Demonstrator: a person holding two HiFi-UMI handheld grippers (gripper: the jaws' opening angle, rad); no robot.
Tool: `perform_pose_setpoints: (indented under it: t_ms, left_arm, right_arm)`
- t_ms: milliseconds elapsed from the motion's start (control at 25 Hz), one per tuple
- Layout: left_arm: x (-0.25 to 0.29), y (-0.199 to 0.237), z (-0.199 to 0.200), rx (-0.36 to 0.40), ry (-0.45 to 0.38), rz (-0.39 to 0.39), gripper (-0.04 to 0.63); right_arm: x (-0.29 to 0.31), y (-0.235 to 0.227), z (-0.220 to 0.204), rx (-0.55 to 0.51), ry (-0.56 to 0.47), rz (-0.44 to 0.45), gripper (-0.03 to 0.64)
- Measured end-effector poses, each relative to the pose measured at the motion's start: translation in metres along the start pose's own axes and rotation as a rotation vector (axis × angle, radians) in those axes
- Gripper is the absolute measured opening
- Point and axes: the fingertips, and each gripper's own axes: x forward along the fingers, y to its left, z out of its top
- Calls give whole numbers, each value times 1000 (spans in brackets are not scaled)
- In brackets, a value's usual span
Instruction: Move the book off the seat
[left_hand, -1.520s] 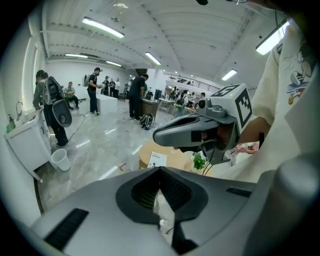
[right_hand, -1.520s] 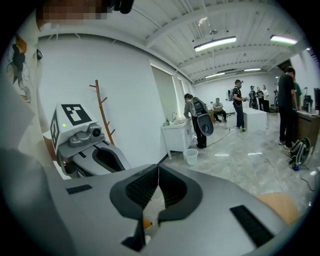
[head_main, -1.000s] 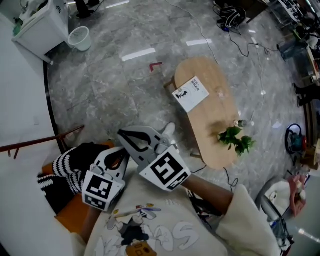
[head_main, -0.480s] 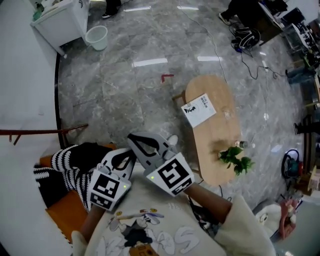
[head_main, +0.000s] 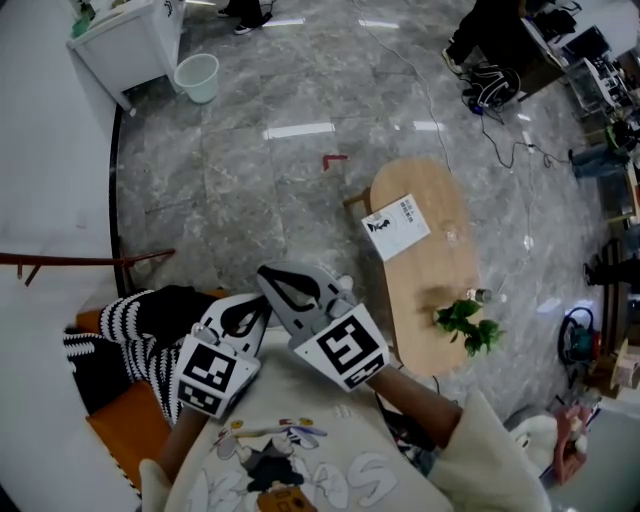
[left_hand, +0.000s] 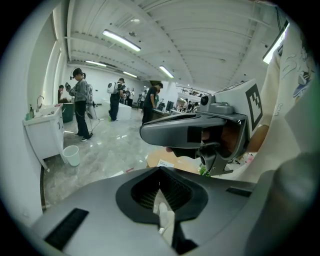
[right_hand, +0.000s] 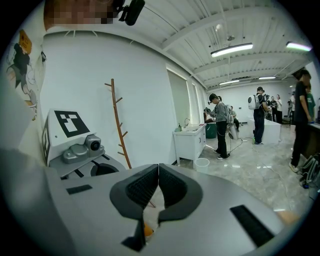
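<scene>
**Book ahead and to the right, both grippers shut and empty**

Lying flat toward the far end of the oval wooden surface (head_main: 430, 270), at its left edge: the book (head_main: 397, 225), long axis slanted across the width, with a potted plant (head_main: 466, 320) at the nearer end. Well apart from both grippers, though nearer the right gripper (head_main: 268, 276) than the left gripper (head_main: 255, 312). Each closed tight on nothing, held close to the chest. Only striped cloth (head_main: 130, 330) on the orange seat (head_main: 120, 435) beside the left. Probably calls for a long reach forward and right. Far off, a white bin (head_main: 195, 75), nothing made out inside.
</scene>
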Motion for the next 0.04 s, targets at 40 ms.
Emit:
perform_pose_setpoints:
  t_ms: [40]
  left_arm:
    - [0,0,0,0,-2,-1,9]
  right_arm:
    - [0,0,0,-8,1,-3,8]
